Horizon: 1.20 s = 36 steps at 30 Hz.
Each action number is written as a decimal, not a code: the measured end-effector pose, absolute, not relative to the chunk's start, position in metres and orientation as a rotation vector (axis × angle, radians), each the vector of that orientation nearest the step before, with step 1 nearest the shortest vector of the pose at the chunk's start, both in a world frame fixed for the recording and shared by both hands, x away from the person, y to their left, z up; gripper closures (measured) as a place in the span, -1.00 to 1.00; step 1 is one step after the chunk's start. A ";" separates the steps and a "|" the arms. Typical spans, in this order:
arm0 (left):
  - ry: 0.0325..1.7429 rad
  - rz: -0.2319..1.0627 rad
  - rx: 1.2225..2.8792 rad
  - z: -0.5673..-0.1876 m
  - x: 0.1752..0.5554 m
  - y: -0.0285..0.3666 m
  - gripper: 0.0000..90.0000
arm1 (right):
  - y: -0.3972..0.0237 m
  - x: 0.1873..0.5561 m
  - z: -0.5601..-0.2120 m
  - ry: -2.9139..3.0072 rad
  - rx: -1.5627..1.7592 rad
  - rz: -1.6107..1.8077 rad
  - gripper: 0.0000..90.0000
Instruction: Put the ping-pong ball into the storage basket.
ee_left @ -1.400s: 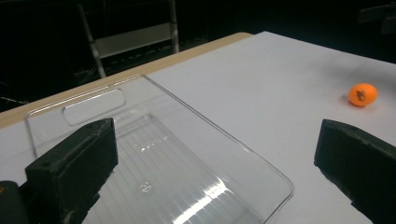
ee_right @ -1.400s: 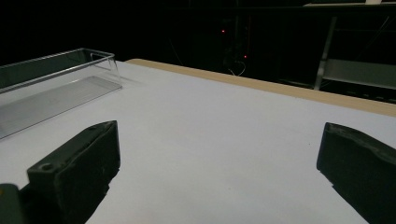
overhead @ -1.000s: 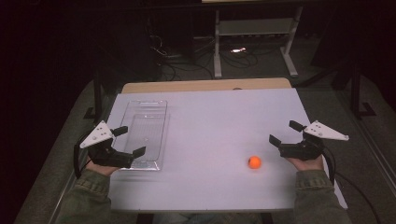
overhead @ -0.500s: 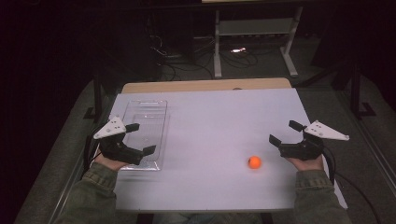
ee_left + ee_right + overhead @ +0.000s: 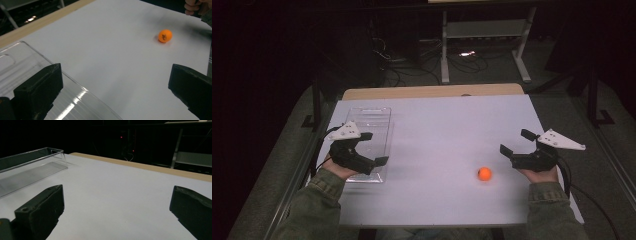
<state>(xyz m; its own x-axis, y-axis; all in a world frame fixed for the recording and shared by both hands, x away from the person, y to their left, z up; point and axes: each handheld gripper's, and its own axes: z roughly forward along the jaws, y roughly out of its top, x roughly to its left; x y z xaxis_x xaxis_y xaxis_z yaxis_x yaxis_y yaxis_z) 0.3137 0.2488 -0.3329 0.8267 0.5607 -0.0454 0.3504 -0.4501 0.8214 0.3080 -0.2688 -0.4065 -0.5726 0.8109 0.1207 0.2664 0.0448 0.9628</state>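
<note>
One orange ball [image 5: 484, 173] and one clear tray [image 5: 371, 131] lie on the counter [image 5: 442, 130]. Two grippers, left gripper [image 5: 373, 148] over the tray's near end and right gripper [image 5: 516, 141] near the ball, both gape released, grasping nothing.

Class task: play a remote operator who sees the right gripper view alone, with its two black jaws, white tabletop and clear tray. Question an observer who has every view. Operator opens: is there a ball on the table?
Observer: Yes, an orange ball lies on the white tabletop, just left of the right gripper.
Operator: Is anything gripping it?
Observer: No, it lies free; the left gripper hangs over the clear tray's near end, jaws wide open.
Operator: Any marking on the ball?
Observer: A dark print, seen in the left gripper view.
</note>
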 end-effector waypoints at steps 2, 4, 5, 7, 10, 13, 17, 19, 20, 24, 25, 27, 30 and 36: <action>0.665 0.273 2.104 -0.334 0.315 0.245 -1.00 | -0.269 0.308 -0.407 1.865 1.077 1.552 -1.00; 0.663 0.260 2.119 -0.335 0.317 0.242 -1.00 | -0.269 0.308 -0.406 1.864 1.078 1.554 -1.00; 0.659 0.253 2.122 -0.336 0.318 0.240 -1.00 | -0.269 0.308 -0.407 1.865 1.080 1.552 -1.00; 0.655 0.239 2.130 -0.337 0.319 0.237 -1.00 | -0.269 0.308 -0.407 1.865 1.080 1.551 -1.00; 0.650 0.222 2.145 -0.337 0.320 0.233 -1.00 | -0.268 0.308 -0.407 1.870 1.078 1.550 -1.00; 0.645 0.206 2.157 -0.337 0.322 0.229 -1.00 | -0.268 0.308 -0.407 1.870 1.076 1.549 -1.00; 0.634 0.195 2.178 -0.338 0.324 0.222 -1.00 | -0.268 0.308 -0.407 1.871 1.075 1.551 -1.00; 0.628 0.187 2.180 -0.338 0.324 0.219 -1.00 | -0.269 0.308 -0.407 1.870 1.075 1.553 -1.00; 0.621 0.185 2.186 -0.338 0.324 0.218 -1.00 | -0.269 0.309 -0.407 1.873 1.074 1.553 -1.00; 0.623 0.162 2.199 -0.339 0.326 0.212 -1.00 | -0.268 0.309 -0.407 1.878 1.072 1.552 -1.00; 0.623 0.150 2.204 -0.339 0.327 0.210 -1.00 | -0.268 0.309 -0.407 1.879 1.070 1.551 -1.00; 0.622 0.142 2.211 -0.340 0.329 0.206 -1.00 | -0.268 0.309 -0.407 1.879 1.070 1.551 -1.00; 0.630 0.123 2.228 -0.340 0.333 0.202 -1.00 | -0.268 0.309 -0.407 1.877 1.070 1.553 -1.00; 0.635 0.094 2.249 -0.343 0.338 0.193 -1.00 | -0.268 0.309 -0.407 1.880 1.069 1.554 -1.00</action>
